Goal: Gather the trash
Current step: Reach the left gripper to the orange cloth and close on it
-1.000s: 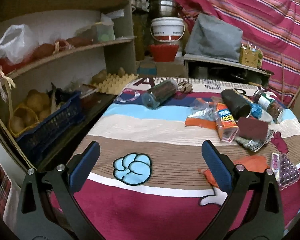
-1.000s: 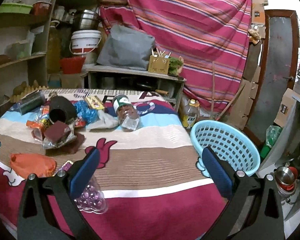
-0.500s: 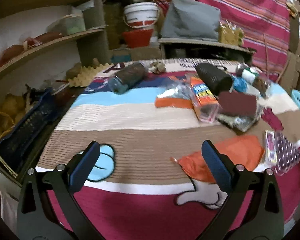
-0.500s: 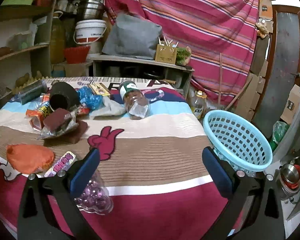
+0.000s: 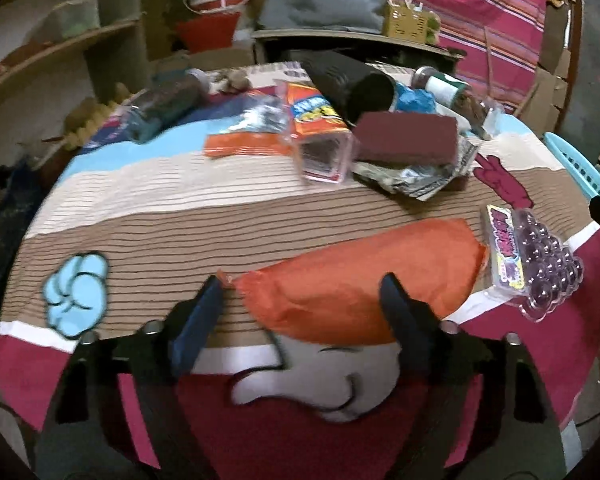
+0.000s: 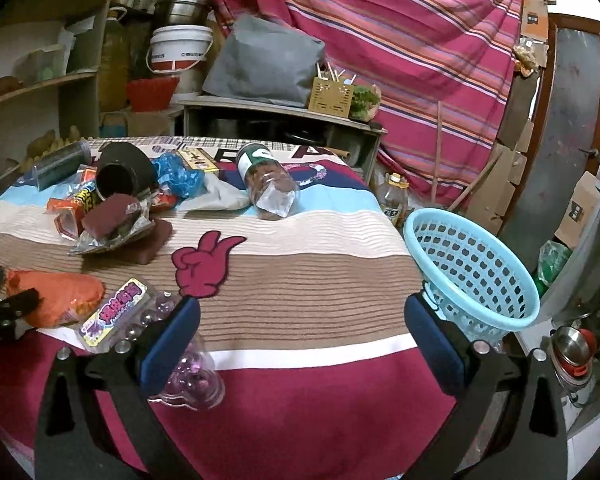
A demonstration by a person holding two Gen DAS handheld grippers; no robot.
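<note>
Trash lay scattered over the striped tablecloth (image 5: 148, 216), and the orange bag (image 5: 360, 280) serves as the landmark for it all. Far left of the orange bag and farther back, a dark plastic bottle (image 5: 160, 106) lay on its side. Behind the bag sat an orange snack wrapper (image 5: 240, 148), then a clear box with an orange label (image 5: 320, 136), a black cylinder (image 5: 348, 80) and a maroon block (image 5: 408, 140) resting on crumpled silver foil (image 5: 416, 184). Just right of the bag, almost touching it, lay a clear blister tray of purple balls (image 5: 540, 272). Farther right, off the table's edge, stood a light blue basket (image 6: 472, 272), which looked empty.

The left gripper (image 5: 304, 300) hung tilted down over the near end of the orange bag, its jaws closing with the bag between them; the pads did not yet appear to press on it. The right gripper (image 6: 300, 324) hovered well right of the bag, above bare cloth, its jaws wide apart with nothing between them, its left finger (image 6: 168, 340) over the blister tray.
</note>
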